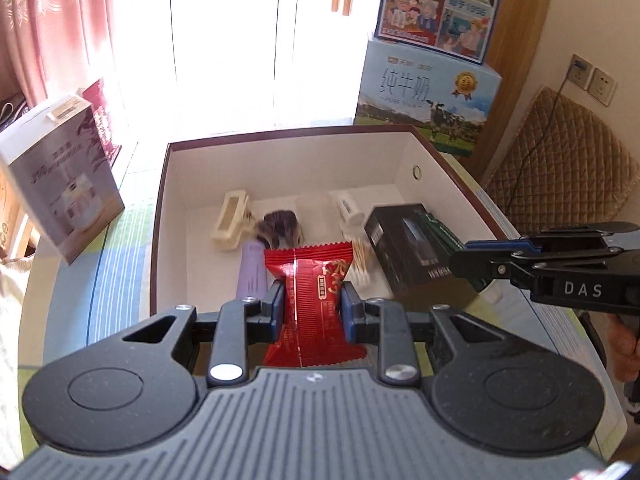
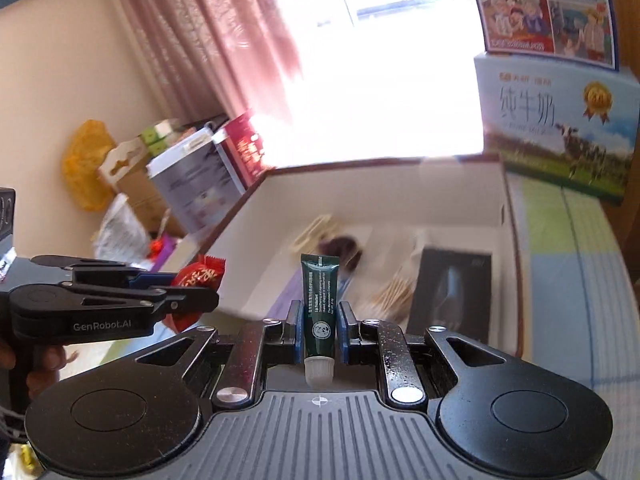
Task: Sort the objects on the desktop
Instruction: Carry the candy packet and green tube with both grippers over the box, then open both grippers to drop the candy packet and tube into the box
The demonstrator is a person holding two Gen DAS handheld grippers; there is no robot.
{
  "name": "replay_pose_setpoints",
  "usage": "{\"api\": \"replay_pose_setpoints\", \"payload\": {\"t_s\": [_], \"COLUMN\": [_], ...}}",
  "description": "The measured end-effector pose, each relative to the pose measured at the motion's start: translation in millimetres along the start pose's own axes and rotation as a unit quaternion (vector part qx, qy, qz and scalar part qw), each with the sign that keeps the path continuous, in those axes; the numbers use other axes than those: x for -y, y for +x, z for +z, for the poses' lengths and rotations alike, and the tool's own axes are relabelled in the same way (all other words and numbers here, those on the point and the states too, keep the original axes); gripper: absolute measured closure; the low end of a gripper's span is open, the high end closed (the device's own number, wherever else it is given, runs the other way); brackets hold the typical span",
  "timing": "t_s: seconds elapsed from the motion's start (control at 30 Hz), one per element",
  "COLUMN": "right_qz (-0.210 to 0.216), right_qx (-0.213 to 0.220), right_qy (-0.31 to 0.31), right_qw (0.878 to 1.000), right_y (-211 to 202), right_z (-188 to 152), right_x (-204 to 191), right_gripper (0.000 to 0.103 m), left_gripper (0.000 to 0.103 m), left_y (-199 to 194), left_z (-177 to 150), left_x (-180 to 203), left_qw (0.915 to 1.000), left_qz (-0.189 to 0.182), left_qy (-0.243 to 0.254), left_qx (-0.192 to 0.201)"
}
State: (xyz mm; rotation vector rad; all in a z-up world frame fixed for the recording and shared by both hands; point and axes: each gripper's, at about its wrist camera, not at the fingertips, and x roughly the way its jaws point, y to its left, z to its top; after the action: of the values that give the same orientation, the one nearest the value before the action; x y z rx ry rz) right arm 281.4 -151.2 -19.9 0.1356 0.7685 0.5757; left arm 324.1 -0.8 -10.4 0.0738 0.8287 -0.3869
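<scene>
My left gripper is shut on a red snack packet, held over the near edge of the white storage box. In the right wrist view the left gripper shows at the left with the red packet in it. My right gripper is shut on a dark green tube with a white cap, above the box's near edge. From the left wrist view the right gripper comes in from the right, the tube hardly visible.
Inside the box lie a black carton, a cream clip, a purple item, cotton swabs and a white item. Milk cartons stand behind, a grey carton to the left. A striped cloth covers the table.
</scene>
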Motion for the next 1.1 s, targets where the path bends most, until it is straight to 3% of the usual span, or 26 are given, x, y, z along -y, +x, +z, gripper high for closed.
{"api": "replay_pose_setpoints", "payload": {"t_s": [0.23, 0.5, 1.03, 1.1], "right_qz": [-0.016, -0.051, -0.074, -0.075], "right_qx": [-0.010, -0.034, -0.068, -0.070], "right_qy": [0.073, 0.081, 0.092, 0.093], "right_qw": [0.997, 0.995, 0.991, 0.990], "right_y": [46.5, 97.8, 148.9, 151.6], "right_z": [35.7, 66.8, 79.7, 80.6], "right_x": [35.7, 60.8, 86.0, 87.3], "right_gripper": [0.089, 0.089, 0.089, 0.089], "left_gripper": [0.080, 0.080, 0.079, 0.073], "left_y": [56.7, 116.1, 189.6, 192.8], "left_z": [40.8, 71.6, 90.8, 90.8], "left_x": [-16.3, -31.0, -42.8, -45.0], "left_qw": [0.9994, 0.9981, 0.9961, 0.9961], "left_qz": [-0.010, -0.012, -0.003, -0.003], "left_qy": [-0.016, -0.028, -0.031, -0.028], "left_qx": [-0.027, -0.054, -0.083, -0.083]}}
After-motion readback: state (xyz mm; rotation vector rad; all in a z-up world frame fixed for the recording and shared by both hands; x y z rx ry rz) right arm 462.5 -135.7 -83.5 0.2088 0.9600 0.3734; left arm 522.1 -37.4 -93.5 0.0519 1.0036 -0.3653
